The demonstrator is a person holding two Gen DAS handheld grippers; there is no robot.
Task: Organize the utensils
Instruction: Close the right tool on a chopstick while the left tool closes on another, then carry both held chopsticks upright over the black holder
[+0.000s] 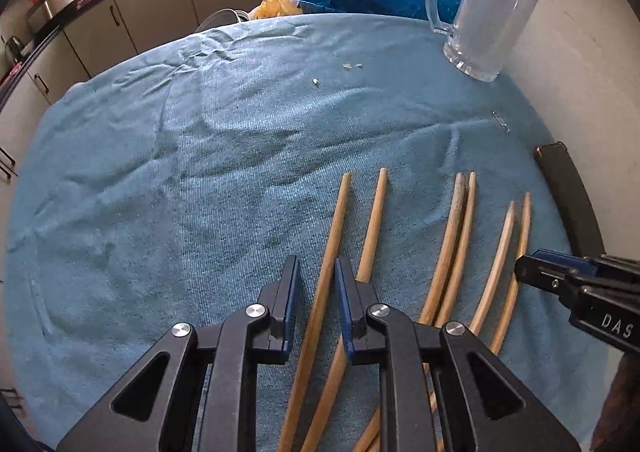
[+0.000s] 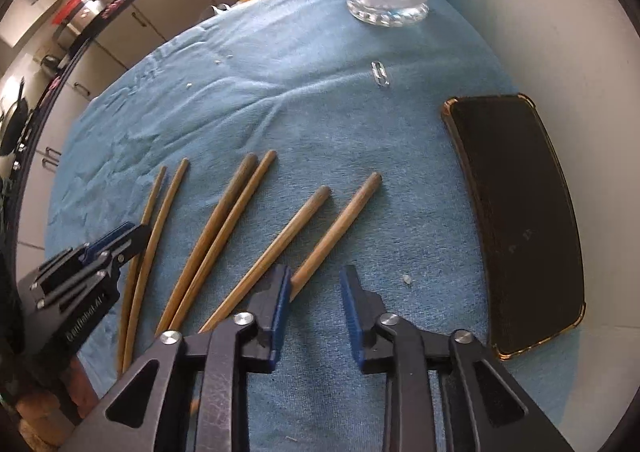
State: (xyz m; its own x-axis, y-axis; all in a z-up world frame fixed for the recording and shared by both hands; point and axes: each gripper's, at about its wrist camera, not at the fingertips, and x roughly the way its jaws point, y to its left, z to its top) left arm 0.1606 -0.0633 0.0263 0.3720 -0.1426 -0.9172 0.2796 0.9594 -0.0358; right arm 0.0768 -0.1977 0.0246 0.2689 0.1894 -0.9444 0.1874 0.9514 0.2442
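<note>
Wooden chopsticks (image 2: 224, 228) on blue towel (image 1: 180, 172), glass mug (image 1: 486, 18) far edge, phone (image 2: 520, 220) rt, left tongs (image 1: 318, 288) narrow astride one stick, right tongs (image 2: 314, 304) narrow, empty.

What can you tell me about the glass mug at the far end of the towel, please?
The glass mug is clear with a frosted-looking wall, a thick ribbed base and a large loop handle on its left. It stands upright and looks empty, at the far right corner of the blue towel, by the white wall. Nothing touches it but the towel beneath.
</note>
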